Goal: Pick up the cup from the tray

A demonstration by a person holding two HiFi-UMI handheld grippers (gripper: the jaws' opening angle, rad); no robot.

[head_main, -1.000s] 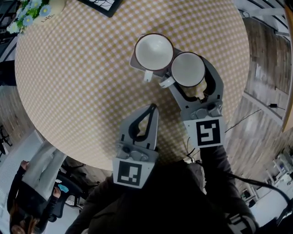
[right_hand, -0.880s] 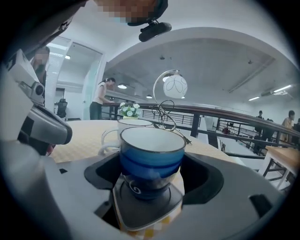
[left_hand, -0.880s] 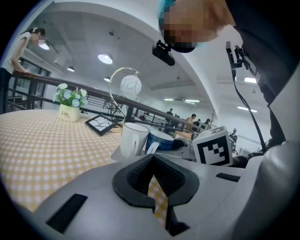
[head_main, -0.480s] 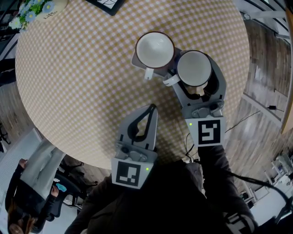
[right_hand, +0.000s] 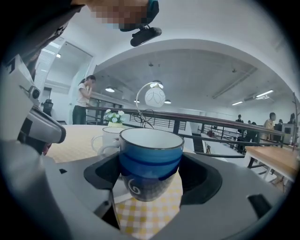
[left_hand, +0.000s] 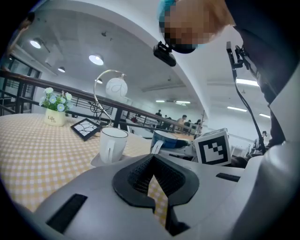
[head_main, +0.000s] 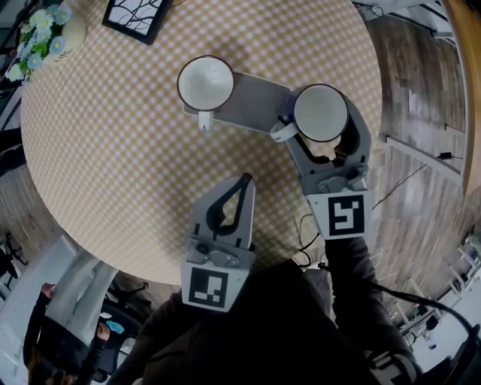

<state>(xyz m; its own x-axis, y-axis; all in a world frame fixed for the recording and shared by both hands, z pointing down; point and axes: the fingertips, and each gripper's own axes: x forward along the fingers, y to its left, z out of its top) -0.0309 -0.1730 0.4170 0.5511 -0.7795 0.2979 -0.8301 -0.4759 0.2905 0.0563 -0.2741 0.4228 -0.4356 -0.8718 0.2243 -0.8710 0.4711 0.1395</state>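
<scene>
- Your right gripper [head_main: 322, 124] is closed round the blue cup [right_hand: 150, 161] — one jaw on each side of its body, the rim standing above them.
- In the head view that cup is just off the 3 o'clock end of the grey tray [head_main: 252, 104], and its white handle points to about 8 o'clock.
- In the right gripper view, checked cloth shows under the cup's base; you cannot tell from either view whether the base touches the cloth.
- A white cup [head_main: 205, 81] stands upright on the tray's 9 o'clock end, its handle toward 6 o'clock, well apart from the blue one.
- Your left gripper [head_main: 244, 183] is at about 7 o'clock from the tray, over the round checked table [head_main: 113, 150] — its jaws are drawn together at the tips with nothing between them, only a sliver of cloth showing through behind.
- A black picture frame [head_main: 137, 16] lies near the table's 11 o'clock edge, and a small pot of flowers [head_main: 41, 31] stands at about 10 o'clock.
</scene>
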